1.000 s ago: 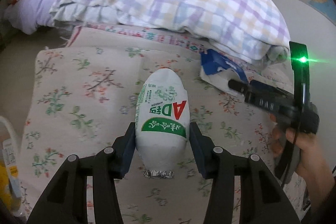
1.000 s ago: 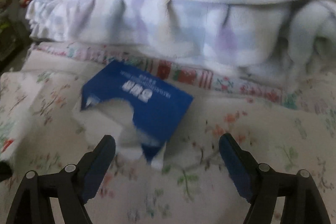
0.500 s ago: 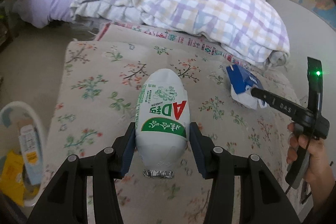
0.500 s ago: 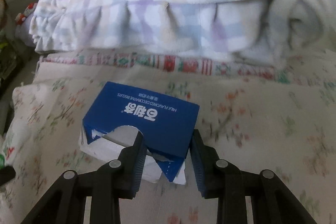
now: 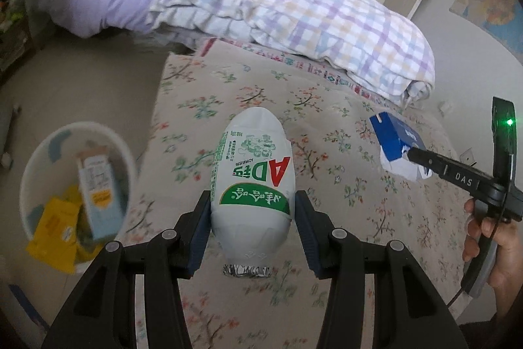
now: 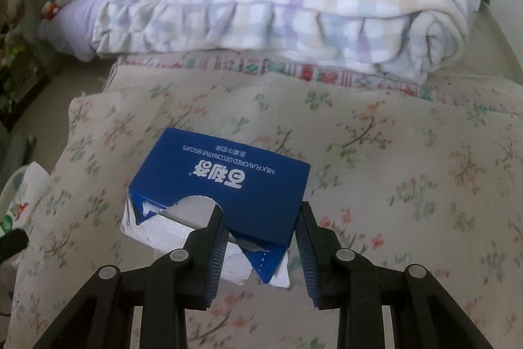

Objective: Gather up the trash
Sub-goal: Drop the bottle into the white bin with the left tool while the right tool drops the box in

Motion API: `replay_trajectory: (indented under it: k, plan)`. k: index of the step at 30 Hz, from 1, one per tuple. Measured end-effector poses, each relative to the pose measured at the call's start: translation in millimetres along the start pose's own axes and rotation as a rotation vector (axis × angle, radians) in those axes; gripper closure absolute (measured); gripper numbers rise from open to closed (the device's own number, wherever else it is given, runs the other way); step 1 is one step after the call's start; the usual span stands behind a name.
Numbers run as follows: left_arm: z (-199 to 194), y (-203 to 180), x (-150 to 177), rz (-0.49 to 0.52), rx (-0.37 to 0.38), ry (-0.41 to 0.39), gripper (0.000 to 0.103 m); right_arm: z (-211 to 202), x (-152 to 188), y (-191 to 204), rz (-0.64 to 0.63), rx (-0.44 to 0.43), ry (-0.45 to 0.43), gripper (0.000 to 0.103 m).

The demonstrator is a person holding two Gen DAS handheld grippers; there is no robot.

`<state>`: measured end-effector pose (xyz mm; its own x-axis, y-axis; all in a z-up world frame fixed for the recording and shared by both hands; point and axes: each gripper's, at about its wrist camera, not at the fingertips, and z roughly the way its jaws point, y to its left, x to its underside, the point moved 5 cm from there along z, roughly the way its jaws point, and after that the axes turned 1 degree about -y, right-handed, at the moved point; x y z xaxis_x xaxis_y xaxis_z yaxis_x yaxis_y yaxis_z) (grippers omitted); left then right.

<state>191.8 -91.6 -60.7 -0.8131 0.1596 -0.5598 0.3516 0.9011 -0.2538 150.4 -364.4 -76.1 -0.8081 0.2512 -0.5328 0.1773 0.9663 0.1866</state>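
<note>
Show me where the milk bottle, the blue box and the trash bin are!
milk bottle [image 5: 251, 182], left wrist view, on its label
blue box [image 6: 228, 188], right wrist view, on its printed top face
trash bin [image 5: 39, 152], left wrist view, on its white rim

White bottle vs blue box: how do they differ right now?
The white bottle is rounded and looks intact, foil cap on; the blue box is flat-sided and torn open, white liner showing. The bottle sits in the left gripper; the box sits in the right gripper. The bottle bears green and red print; the box bears white lettering. Shared: both are clamped between shut jaws, above the floral cover.
</note>
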Motion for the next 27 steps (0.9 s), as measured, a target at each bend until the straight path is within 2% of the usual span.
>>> replay_trajectory:
  k: [9, 13, 19, 27]
  plan:
    - [-31.0, 40.2, 13.0, -0.059, -0.021, -0.008, 0.051, -19.0, 19.8, 53.8, -0.041, -0.056, 0.026, 0.067]
    - [-41.8, 64.5, 12.1, -0.093, -0.021, -0.01, 0.051, -22.0, 26.2, 86.5, -0.062, -0.116, 0.029, 0.067]
    - [-51.4, 105.5, 11.0, -0.143, -0.061, -0.017, 0.051, -19.6, 29.4, 134.4, -0.139, -0.155, 0.019, 0.066]
    - [-57.0, 163.6, 8.9, -0.184, -0.147, -0.036, 0.051, -1.6, 32.7, 175.8, -0.178, -0.188, 0.03, 0.066]
